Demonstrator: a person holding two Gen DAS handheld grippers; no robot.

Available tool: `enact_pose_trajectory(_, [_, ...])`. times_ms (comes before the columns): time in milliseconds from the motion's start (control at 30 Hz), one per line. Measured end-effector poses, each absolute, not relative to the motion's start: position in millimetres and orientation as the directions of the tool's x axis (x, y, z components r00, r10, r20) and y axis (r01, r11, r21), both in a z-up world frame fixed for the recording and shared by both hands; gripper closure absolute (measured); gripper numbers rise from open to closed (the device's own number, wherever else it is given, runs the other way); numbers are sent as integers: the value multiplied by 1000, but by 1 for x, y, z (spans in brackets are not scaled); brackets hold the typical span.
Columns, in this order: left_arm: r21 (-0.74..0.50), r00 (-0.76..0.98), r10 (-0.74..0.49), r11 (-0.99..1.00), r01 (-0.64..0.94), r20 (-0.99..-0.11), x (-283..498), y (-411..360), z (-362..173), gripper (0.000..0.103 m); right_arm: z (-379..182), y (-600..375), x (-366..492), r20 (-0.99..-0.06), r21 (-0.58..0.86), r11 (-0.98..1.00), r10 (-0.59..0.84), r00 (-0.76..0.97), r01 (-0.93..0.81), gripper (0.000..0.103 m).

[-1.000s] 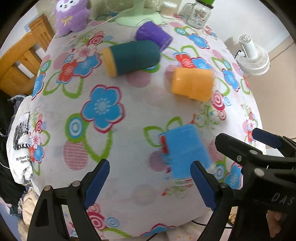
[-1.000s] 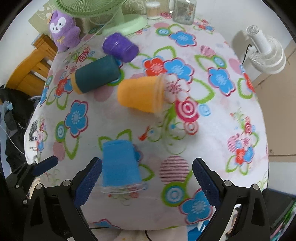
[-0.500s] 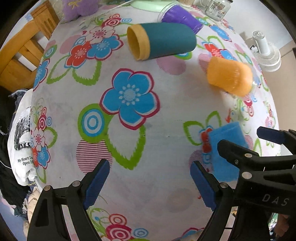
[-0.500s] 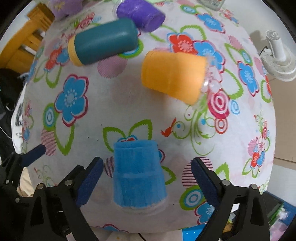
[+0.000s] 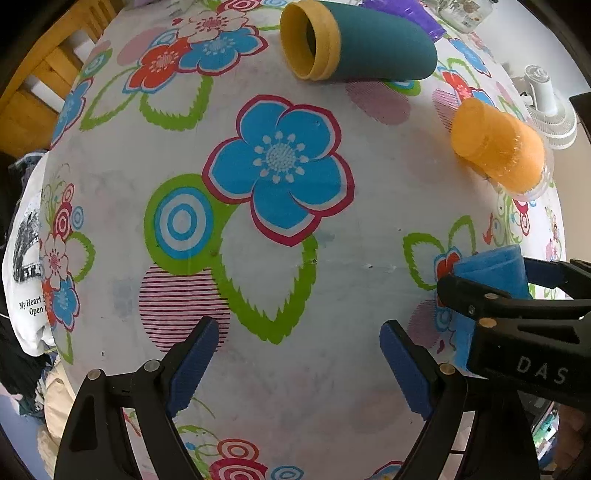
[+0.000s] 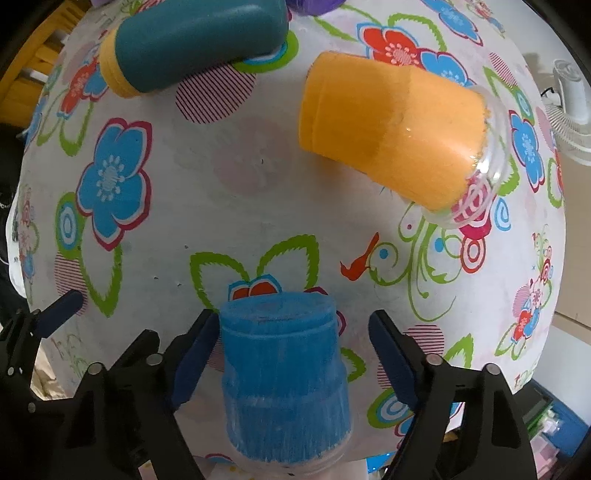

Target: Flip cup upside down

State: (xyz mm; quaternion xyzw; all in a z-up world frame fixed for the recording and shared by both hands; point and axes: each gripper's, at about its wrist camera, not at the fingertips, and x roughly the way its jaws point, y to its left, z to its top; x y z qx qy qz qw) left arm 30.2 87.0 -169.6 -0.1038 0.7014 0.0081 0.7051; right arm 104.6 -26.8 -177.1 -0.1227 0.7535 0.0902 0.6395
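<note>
**Blue cup between the right jaws, not yet gripped**

The blue cup [image 6: 282,373] stands on the flowered tablecloth [image 6: 258,206] with its closed end up and its wider clear rim down, so by the look of it it already sits upside down (or is the one about to be turned back). It sits between the fingers of the right gripper [image 6: 291,360], whose jaws are spread: the left finger lies against or just beside the cup's wall, while the right finger stands clearly apart from it. Nothing is clamped yet.

The left gripper [image 5: 295,363] hovers over bare cloth to the left of the blue cup, jaws wide apart and holding nothing.

Beyond the blue cup lie three others on their sides: the orange cup [image 6: 391,133] nearest, the teal cup [image 6: 195,48] further and to the left, and a purple cup [image 5: 402,14] behind that one.

The blue cup looks like thin clear plastic wrapped in a fuzzy blue sleeve. I judge it light and somewhat springy, so a hard squeeze could dent it or make it pop out. The sleeve should give the pads good friction. The best hold seems to be across the middle of the sleeved wall, square to the cup's axis, away from the bare slick rim at the bottom.
</note>
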Motion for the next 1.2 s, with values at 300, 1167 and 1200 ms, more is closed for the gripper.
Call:
enact_pose_trajectory(300, [-137,12,-137,978,-159,-990,37,82,-172,12,-191,-23,106,-982,-10,946,-70,-175,-324,44])
enact_pose_trajectory(1167, [-80,189,-55,988,-130,-980,26,60,-88,12,-75,-69,72,-974,108,931,170,151,-348,45])
enact_pose_trajectory(1200, [-76,195,-49,988,-133,-980,24,58,-86,12,-72,-72,72,-969,117,930,184,166,-348,45])
